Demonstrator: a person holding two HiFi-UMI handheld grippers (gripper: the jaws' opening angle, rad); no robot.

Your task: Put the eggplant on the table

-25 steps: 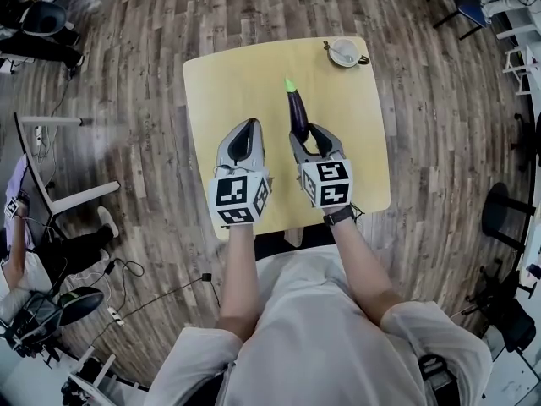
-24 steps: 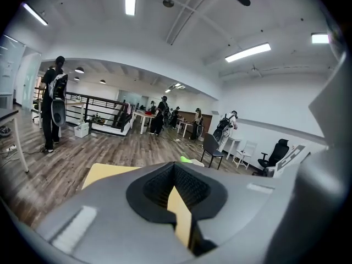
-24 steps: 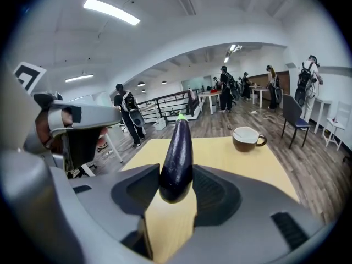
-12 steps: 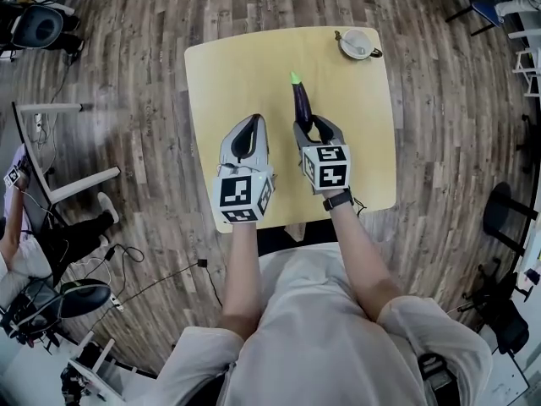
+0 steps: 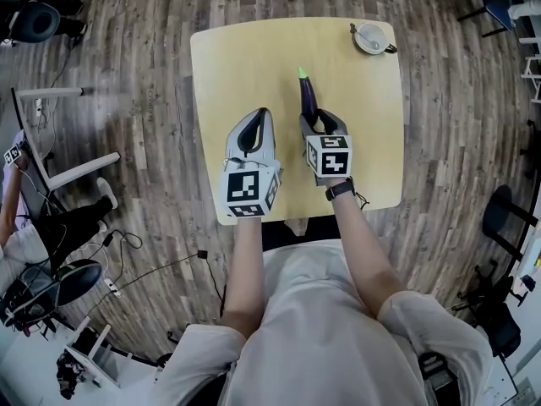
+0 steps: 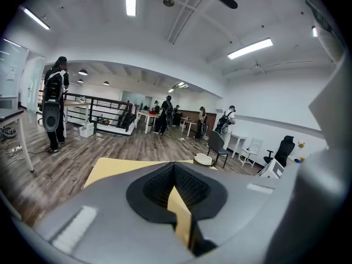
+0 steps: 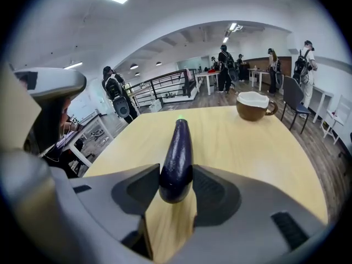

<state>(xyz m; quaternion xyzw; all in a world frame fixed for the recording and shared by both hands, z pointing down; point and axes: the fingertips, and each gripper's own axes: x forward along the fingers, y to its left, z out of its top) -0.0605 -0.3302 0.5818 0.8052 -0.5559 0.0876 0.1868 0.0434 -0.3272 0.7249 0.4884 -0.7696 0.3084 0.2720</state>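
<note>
Between jaws of right hand-held gripper (image 7: 172, 176), clamped by blunt end: glossy dark-purple eggplant (image 7: 177, 142), jutting forward over yellow wooden counter (image 7: 242, 144). Likely light, firm, slippery-skinned; better held mid-body. Closed, empty: left hand-held gripper (image 6: 175, 169).

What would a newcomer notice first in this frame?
The purple eggplant, clamped in the right gripper and pointing away over the middle of the yellow table. Beside it the left gripper is shut and empty, and a cup stands at the table's far right corner.
</note>
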